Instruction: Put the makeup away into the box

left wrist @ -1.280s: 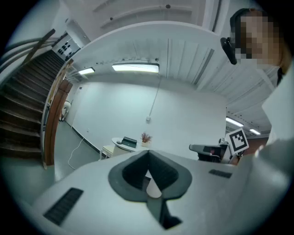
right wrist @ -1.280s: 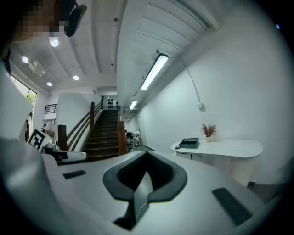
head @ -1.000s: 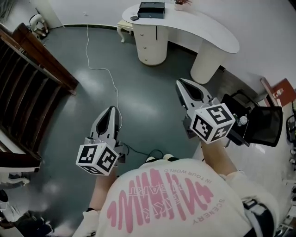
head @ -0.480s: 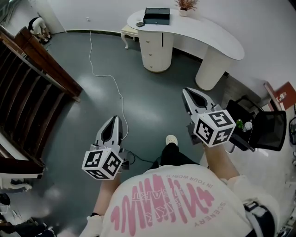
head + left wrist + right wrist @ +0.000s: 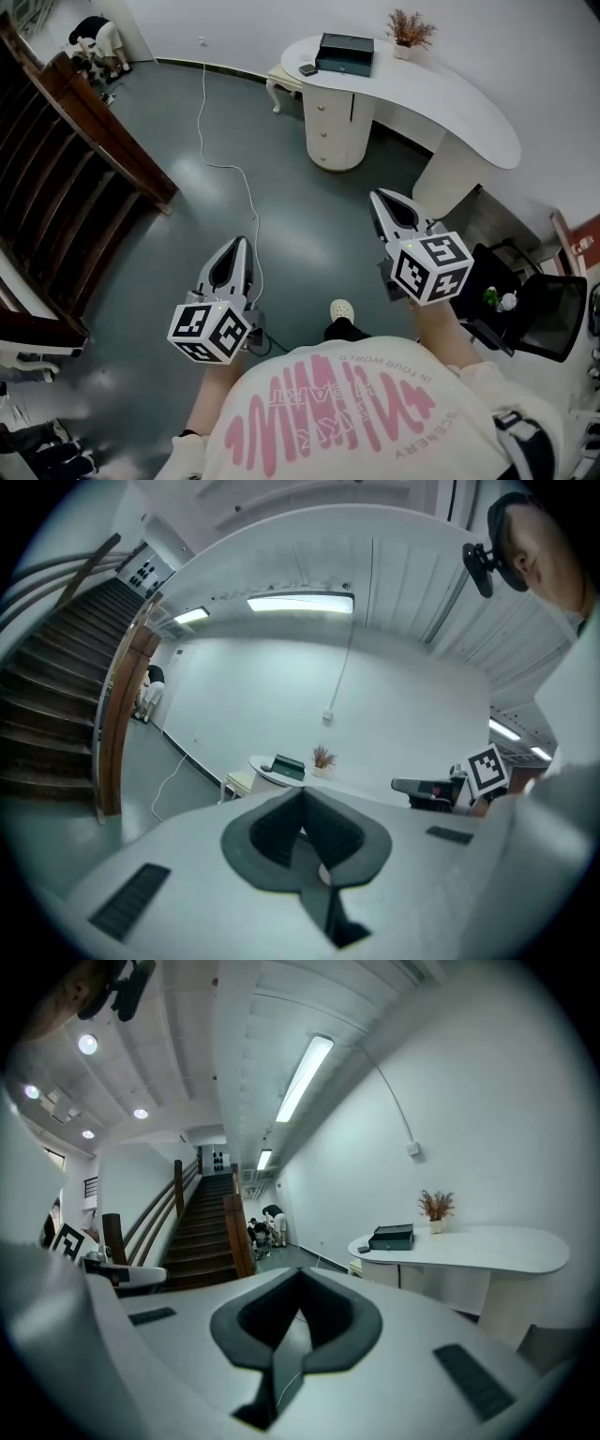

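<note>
Left gripper (image 5: 240, 244): jaws pressed together, pads meeting along one line, nothing between them (left gripper view (image 5: 302, 791)). It points out over the grey-green floor (image 5: 300, 206).

Right gripper (image 5: 380, 196): jaws likewise closed tip to tip, nothing pinched (right gripper view (image 5: 300, 1275)).

The two grippers are well apart, side by side, and both aim roughly at the desk.

Box (image 5: 344, 53): dark, flat, lid down, on the far end of the curved white desk (image 5: 450, 98). It lies well beyond both sets of jaw tips. In the left gripper view the box (image 5: 288, 765) sits just above the tips, a little to their left. In the right gripper view it (image 5: 392, 1237) is up and to the right of the tips.

A small dark item (image 5: 307, 69) lies on the desk just beside the box; it is too small to identify. A potted dry plant (image 5: 410, 33) stands on the box's other side.

A white cable (image 5: 225, 164) trails over the floor ahead of the left jaws. The wooden staircase (image 5: 66, 178) is far to their left.

A black chair (image 5: 539, 309) is beside the right gripper's marker cube (image 5: 431, 268), behind its jaws.
</note>
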